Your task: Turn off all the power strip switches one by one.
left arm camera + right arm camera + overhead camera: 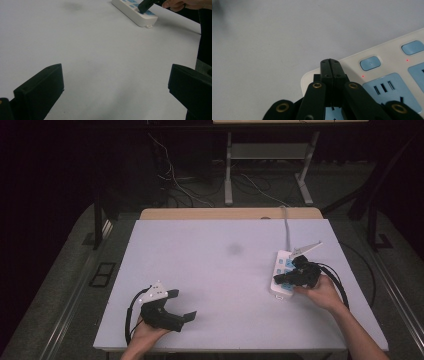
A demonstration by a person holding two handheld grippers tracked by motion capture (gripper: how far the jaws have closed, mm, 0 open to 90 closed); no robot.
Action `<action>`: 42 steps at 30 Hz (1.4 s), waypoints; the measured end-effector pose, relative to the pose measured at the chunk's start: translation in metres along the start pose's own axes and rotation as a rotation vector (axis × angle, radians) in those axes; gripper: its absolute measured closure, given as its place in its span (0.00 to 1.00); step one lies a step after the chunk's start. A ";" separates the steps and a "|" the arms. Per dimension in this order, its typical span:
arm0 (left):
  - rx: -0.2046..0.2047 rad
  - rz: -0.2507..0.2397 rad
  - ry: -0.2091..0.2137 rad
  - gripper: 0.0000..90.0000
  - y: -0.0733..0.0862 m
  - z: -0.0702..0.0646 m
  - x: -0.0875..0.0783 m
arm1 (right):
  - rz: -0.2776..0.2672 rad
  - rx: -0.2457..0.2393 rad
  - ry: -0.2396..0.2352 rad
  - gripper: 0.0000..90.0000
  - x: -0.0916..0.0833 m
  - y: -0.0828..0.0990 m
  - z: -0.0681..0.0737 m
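- While the right gripper hovers over a white power strip, its two black jaws are pressed flat together with nothing between them, as the right gripper view shows.
- Those closed tips sit over the strip's near end, just beside a small blue switch button with a tiny red light next to it, and above a blue socket panel; whether they touch the plastic I cannot tell.
- The power strip lies flat at the right side of the white table, its grey cord running off toward the far edge.
- The left gripper rests near the table's front left, well apart from the strip, jaws spread wide and empty over bare tabletop.
- From the left gripper view, the power strip shows far off, with the right gripper above it.
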State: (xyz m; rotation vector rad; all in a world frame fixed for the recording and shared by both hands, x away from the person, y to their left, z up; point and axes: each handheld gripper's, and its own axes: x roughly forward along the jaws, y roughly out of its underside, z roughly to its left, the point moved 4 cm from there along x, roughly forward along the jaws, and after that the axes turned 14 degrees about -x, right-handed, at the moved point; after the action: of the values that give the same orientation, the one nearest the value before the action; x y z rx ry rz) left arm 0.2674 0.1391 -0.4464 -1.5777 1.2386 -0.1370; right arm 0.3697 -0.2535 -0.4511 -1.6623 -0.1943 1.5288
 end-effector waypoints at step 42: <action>-0.012 -0.003 -0.003 0.00 0.000 0.003 0.001 | -0.021 0.000 -0.010 1.00 -0.025 -0.007 -0.001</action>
State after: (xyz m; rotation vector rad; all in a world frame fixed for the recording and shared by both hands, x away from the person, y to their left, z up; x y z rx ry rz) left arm 0.2697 0.1404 -0.4476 -1.5893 1.2371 -0.1297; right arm 0.3676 -0.2653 -0.4282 -1.6482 -0.2161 1.5216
